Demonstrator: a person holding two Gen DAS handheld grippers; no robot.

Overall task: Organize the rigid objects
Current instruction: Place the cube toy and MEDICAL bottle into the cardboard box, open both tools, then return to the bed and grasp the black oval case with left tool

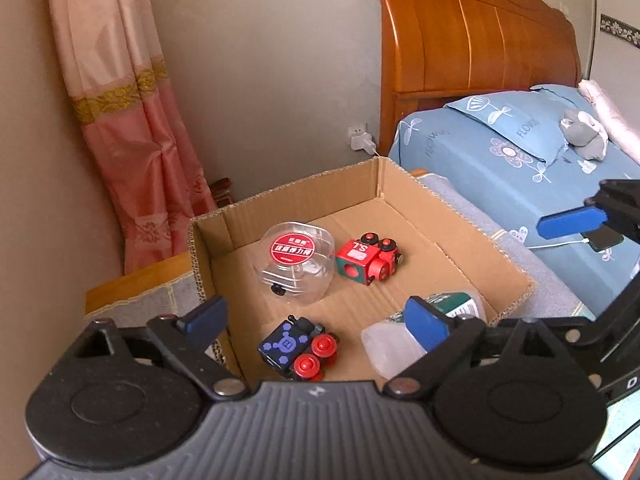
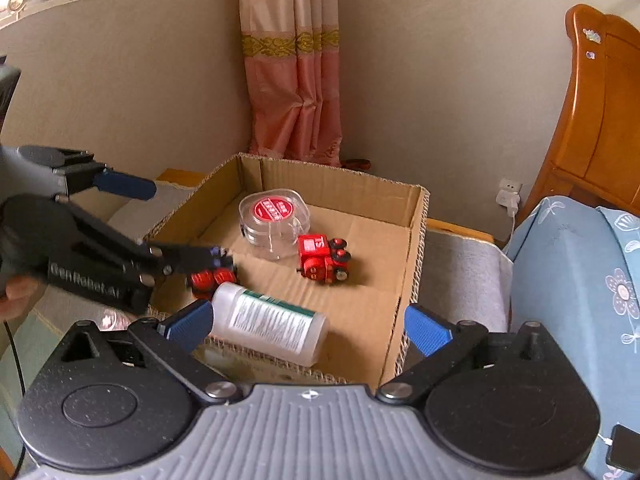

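Note:
An open cardboard box [image 1: 288, 188] [image 2: 328, 176] holds a clear round container with a red label [image 1: 298, 266] [image 2: 274, 220], a red toy train [image 1: 368, 258] [image 2: 322, 260], a dark blue toy train with red wheels [image 1: 298, 350] [image 2: 210, 276] and a white bottle with a green label [image 1: 384, 344] [image 2: 272, 320] lying on its side. My left gripper [image 1: 316, 320] [image 2: 168, 220] stands open above the blue train. My right gripper [image 2: 308, 326] is open over the box's near wall, with the bottle lying between its fingers; one of its fingers [image 1: 568, 220] shows at the right.
The box rests on a grey cloth-covered surface [image 2: 460, 272]. A bed with a blue flowered sheet [image 1: 500, 184] and a wooden headboard [image 1: 472, 36] stands to the right, with a phone on a cable [image 1: 604, 240] on it. A pink curtain [image 2: 296, 92] and a wall socket [image 1: 360, 136] lie behind.

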